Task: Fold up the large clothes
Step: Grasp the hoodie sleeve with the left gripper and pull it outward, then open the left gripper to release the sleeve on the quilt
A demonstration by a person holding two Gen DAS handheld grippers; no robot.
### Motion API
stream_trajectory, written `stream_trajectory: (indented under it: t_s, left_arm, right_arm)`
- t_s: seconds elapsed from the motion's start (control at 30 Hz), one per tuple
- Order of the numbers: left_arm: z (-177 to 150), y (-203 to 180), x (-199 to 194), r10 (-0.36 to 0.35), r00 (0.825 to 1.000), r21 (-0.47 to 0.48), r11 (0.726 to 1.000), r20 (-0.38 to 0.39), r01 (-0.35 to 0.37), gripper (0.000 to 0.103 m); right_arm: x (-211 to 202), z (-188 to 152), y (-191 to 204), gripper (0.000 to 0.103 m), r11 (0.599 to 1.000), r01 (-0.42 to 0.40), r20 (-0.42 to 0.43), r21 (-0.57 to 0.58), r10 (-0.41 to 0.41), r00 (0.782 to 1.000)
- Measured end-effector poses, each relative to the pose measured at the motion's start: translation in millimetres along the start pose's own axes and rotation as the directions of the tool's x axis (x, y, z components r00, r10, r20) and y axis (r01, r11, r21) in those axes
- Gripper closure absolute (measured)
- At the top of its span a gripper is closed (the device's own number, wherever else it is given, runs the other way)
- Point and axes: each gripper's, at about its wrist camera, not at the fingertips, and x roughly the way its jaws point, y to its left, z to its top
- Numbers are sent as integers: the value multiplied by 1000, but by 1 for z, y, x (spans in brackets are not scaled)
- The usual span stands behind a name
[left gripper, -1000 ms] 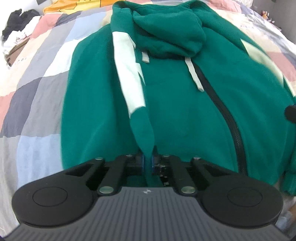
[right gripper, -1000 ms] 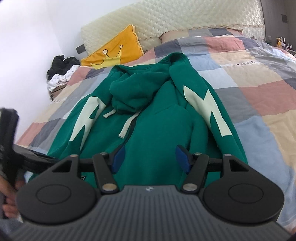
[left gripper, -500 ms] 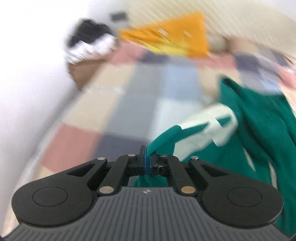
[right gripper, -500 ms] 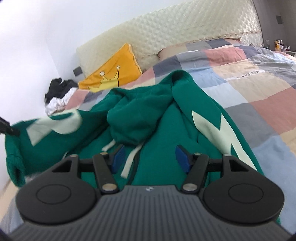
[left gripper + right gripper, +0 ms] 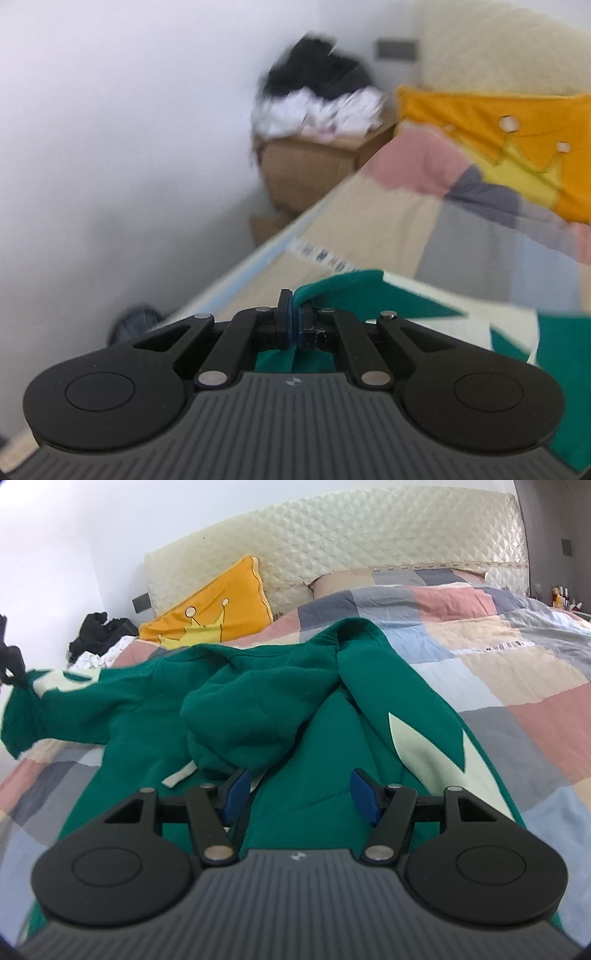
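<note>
A green zip hoodie (image 5: 306, 716) with pale green sleeve patches lies front up on a patchwork bed cover (image 5: 517, 686). My left gripper (image 5: 294, 321) is shut on the cuff of its sleeve (image 5: 332, 291) and holds it stretched out over the bed's left edge; the gripper also shows at the far left of the right wrist view (image 5: 13, 664). My right gripper (image 5: 299, 794) is open and empty, hovering above the hoodie's chest below the hood (image 5: 251, 720). The other sleeve (image 5: 424, 738) lies along the hoodie's right side.
An orange crown pillow (image 5: 218, 602) and a patchwork pillow lean on the quilted headboard (image 5: 332, 539). A cardboard box with black and white clothes (image 5: 317, 110) stands by the white wall, left of the bed. The bed's left edge (image 5: 236, 277) is below my left gripper.
My left gripper has swung the sleeve cuff from over the hoodie's chest out to the left, past the bed's edge. The sleeve is now unfolded sideways. My right gripper stayed open and rose slightly.
</note>
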Motion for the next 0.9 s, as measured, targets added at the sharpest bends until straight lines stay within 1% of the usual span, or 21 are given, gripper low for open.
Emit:
stream_trajectory:
  t_s: [0.03,0.07,0.1,0.13,0.2,0.27,0.37,0.4,0.43,0.47,0.5,0.53,0.57,0.63,0.73,0.77,0.8,0.87,0.9]
  left_arm:
    - [-3,1,16,2,1000,-24,1000,-28,-2,99]
    - [-7,0,28,-1,999,-41,999,-38,-1,99]
    - [-12,0,37,4,999,-44,999,-35,-6,99]
    - [-16,-5,47,12,999,-23,1000,-30,-13,99]
    - [-27,-9,57,19,1000,30,999,-19,-18,98]
    - [-32,-11,67,2,1000,35,999,-22,-1,98]
    - [-43,-8,67,-13,1000,40,999,-20,14,97]
    - [-43,-8,68,-17,1000,48,999,-19,18,96]
    - [-43,-8,68,-24,1000,48,999,-18,25,90]
    - [-43,-7,67,-34,999,38,999,-25,35,78]
    - [-42,-6,62,-46,998,22,999,-34,47,69]
    - [-42,-4,56,-61,997,1,998,-43,61,48]
    - [-42,-2,48,-77,996,-22,997,-44,76,42]
    - [-42,1,27,-137,990,-48,990,-38,135,39]
    - [-45,-7,-13,-165,986,-28,986,-22,165,37]
    - [-47,-11,-29,-190,982,-20,982,-23,189,37]
    - [-49,-16,-50,-230,973,7,973,-12,230,37]
    - [-56,-28,-90,-263,964,63,963,28,261,37]
    - [-61,-34,-114,-299,953,82,952,42,295,37]
  right_arm:
    - [4,-1,-1,40,1000,-2,-11,10,2,1000]
    - [8,-2,-3,41,1000,-8,-24,22,8,1000]
    - [12,-3,-4,41,999,-12,-32,30,13,999]
    - [16,-5,-4,41,999,-14,-35,32,16,999]
    - [24,-8,-4,40,1000,-9,-41,21,10,999]
    - [30,-9,0,40,1000,-4,-51,15,5,999]
    - [35,-7,0,40,1000,-8,-54,24,9,999]
    - [35,-7,-1,40,999,-9,-54,32,11,998]
    - [35,-6,-1,41,999,-10,-54,35,12,998]
    - [34,-6,-2,41,999,-10,-53,38,12,999]
    - [33,-5,-2,42,999,-10,-51,42,12,999]
    - [31,-4,-2,42,999,-13,-46,45,15,999]
    - [28,-4,-2,41,999,-15,-41,45,17,999]
    - [22,-3,-1,41,999,-21,-26,43,22,999]
    - [11,-1,-1,41,999,-35,5,37,35,999]
    - [7,0,-1,41,999,-38,15,35,37,999]
    - [5,1,-1,41,999,-41,21,36,40,999]
    - [-1,3,-1,41,997,-60,34,44,58,998]
    - [-5,3,-1,41,997,-68,41,41,66,997]
